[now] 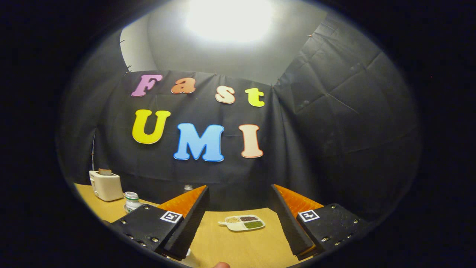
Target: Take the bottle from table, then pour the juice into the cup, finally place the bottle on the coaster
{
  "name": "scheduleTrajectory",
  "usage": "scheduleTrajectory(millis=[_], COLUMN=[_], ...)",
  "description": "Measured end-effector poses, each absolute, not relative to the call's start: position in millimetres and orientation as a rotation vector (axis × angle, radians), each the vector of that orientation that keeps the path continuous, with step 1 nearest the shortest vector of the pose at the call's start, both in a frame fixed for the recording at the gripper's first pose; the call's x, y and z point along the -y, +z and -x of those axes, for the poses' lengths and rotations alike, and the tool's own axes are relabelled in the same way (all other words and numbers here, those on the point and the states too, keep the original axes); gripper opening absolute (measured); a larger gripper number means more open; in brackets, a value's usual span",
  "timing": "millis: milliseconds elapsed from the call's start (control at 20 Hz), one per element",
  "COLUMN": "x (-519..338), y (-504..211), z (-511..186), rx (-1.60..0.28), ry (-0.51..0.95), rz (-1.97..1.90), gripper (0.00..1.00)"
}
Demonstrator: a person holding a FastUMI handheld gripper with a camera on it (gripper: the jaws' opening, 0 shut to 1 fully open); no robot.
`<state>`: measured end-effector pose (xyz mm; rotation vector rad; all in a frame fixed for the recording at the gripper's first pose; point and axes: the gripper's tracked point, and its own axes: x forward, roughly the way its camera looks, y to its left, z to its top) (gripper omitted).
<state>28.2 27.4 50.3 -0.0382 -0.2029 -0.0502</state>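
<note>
We saw a white toaster on the wooden surface, then a bottle with a white cap standing just beside it. Our hand-held gripper stood wide open, holding nothing; a divided snack tray lay between its fingers.

A light wooden counter runs up to a black cloth wall. At the counter's far left corner stands a cream toaster with a brown slice of bread poking from its slot. Just to the right of the toaster, along the back edge, sits a small white jar with a green label band. Out toward the middle of the counter lies a white divided dish holding three portions: pale grains, dark reddish beans, and green beans. A bright ceiling light glows overhead.
</note>
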Motion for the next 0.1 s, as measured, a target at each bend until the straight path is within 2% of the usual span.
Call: scheduleTrajectory(millis=[100], x=[4], y=[25], z=[-34], rx=[0.183], ry=[-0.071], rz=[0.042], gripper=[0.98])
